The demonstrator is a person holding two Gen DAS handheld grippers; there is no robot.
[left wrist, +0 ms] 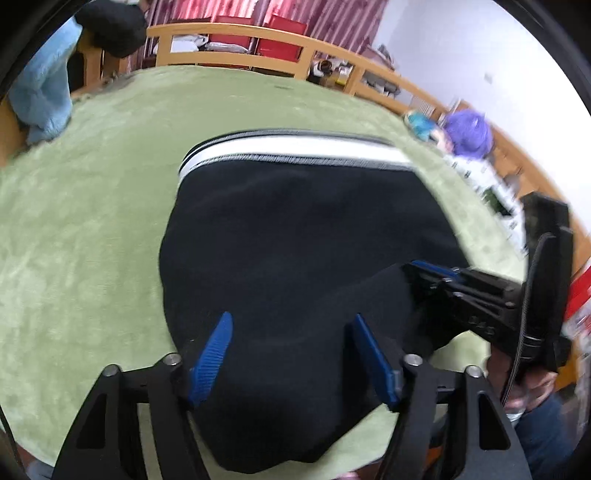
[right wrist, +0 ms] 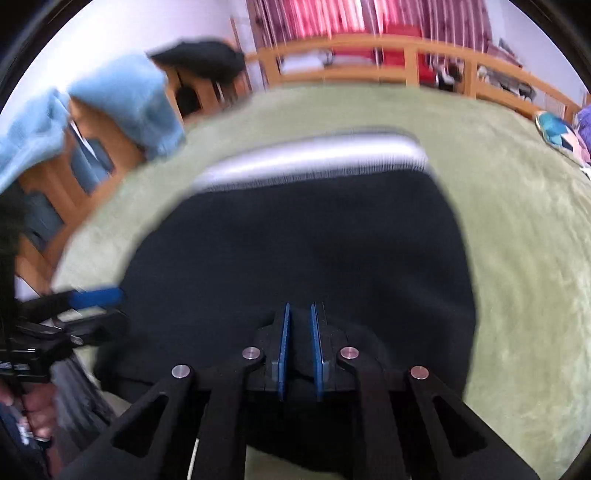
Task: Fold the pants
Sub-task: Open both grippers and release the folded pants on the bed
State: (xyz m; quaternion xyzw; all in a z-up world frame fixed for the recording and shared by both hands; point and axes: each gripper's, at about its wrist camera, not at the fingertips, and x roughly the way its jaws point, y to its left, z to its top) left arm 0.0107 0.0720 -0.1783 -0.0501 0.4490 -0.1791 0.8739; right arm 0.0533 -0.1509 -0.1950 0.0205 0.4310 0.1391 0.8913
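Black pants with a white waistband lie on the green blanket, waistband at the far end. My left gripper is open, its blue pads wide apart over the near end of the pants. My right gripper is shut on a fold of the black pants at their near edge. It also shows in the left wrist view, gripping the pants' right side. The left gripper shows in the right wrist view at the pants' left edge. Both views are motion-blurred.
The green blanket covers a bed with a wooden rail along the far side. A light blue cloth and a dark garment hang at the far left. Purple and teal items lie at the far right.
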